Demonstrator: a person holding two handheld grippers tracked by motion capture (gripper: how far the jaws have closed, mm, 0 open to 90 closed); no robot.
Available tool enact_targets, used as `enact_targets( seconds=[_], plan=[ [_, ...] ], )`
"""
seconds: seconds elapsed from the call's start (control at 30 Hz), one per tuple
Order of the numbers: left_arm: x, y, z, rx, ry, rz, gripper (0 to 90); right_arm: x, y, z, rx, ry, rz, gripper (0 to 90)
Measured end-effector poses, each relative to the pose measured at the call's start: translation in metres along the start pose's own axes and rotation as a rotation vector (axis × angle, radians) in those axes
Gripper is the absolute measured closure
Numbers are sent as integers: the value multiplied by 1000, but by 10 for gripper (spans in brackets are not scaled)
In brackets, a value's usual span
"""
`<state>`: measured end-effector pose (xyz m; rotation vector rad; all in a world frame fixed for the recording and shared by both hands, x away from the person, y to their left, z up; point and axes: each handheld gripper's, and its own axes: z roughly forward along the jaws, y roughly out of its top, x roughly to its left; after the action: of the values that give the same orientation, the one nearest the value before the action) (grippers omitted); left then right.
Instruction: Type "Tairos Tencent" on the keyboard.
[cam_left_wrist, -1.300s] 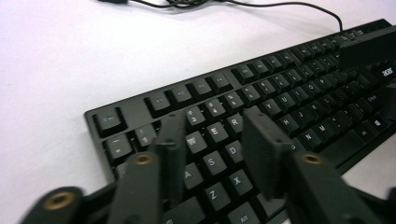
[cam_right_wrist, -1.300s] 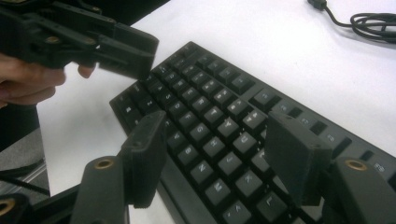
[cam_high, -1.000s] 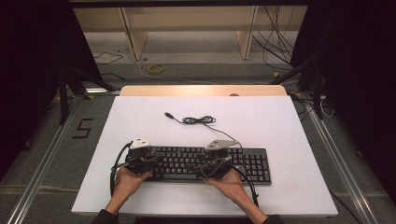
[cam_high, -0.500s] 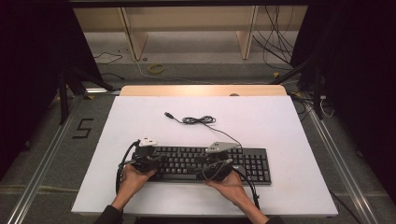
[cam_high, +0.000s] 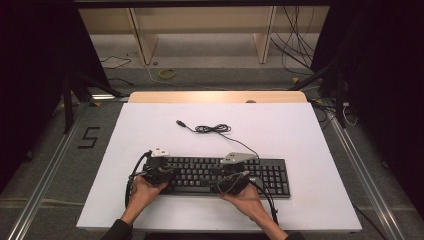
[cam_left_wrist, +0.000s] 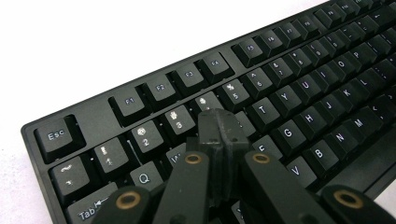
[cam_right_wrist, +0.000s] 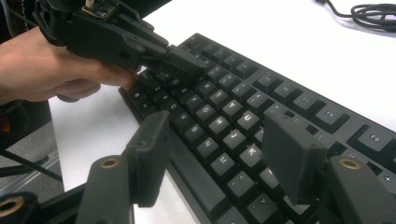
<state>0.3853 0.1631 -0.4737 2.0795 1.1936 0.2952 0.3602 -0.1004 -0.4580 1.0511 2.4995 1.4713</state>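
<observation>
My keyboard (cam_high: 220, 175) lies flat on the white surface (cam_high: 300, 135), near my edge of it, with its cable (cam_high: 215, 129) coiled loosely on the surface beyond it and the plug end lying free.

My left tongs (cam_left_wrist: 219, 122) are pressed together, jaws meeting with no gap, and the joined tip sits low over the upper left letter keys, just below the number row; I cannot tell whether it touches a key or hangs just above one. From the right gripper view I see the same left tongs (cam_right_wrist: 187, 59) angled down over the far left end of the board, my left hand (cam_right_wrist: 51, 65) wrapped around the handle.

My right tongs (cam_right_wrist: 224, 154) are spread wide, holding nothing, hovering above the letter keys at the middle of the board.

As I judge it, I am pressing keys with the closed left tip. To do it well I should keep those jaws shut so they act as one finger, come straight down on the middle of a single key so the tip does not straddle two, press lightly, and lift cleanly. The right tongs could close likewise before tapping, or rest on the board's near edge to stop it sliding.
</observation>
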Motion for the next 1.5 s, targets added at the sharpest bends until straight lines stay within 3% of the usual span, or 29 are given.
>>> enact_targets(
  seconds=[0.3,0.53,0.73,0.93,1.2,1.5],
  plan=[
    [1,0,-6,-30,6,-21,886,0,0,0,-3,-6,-3,446],
    [4,-1,-21,-94,-29,-44,786,0,0,0,-6,-11,-10,475],
    [3,-7,-29,-121,-64,-70,676,2,1,5,9,-19,-22,578],
    [2,-10,-37,-139,-66,-74,550,5,4,10,18,-18,-31,730],
    [1,-16,-46,-164,-66,-73,448,8,5,25,68,-20,-40,883],
    [2,-22,-52,-188,-63,-80,391,8,3,38,112,-30,-53,900]
  ],
)
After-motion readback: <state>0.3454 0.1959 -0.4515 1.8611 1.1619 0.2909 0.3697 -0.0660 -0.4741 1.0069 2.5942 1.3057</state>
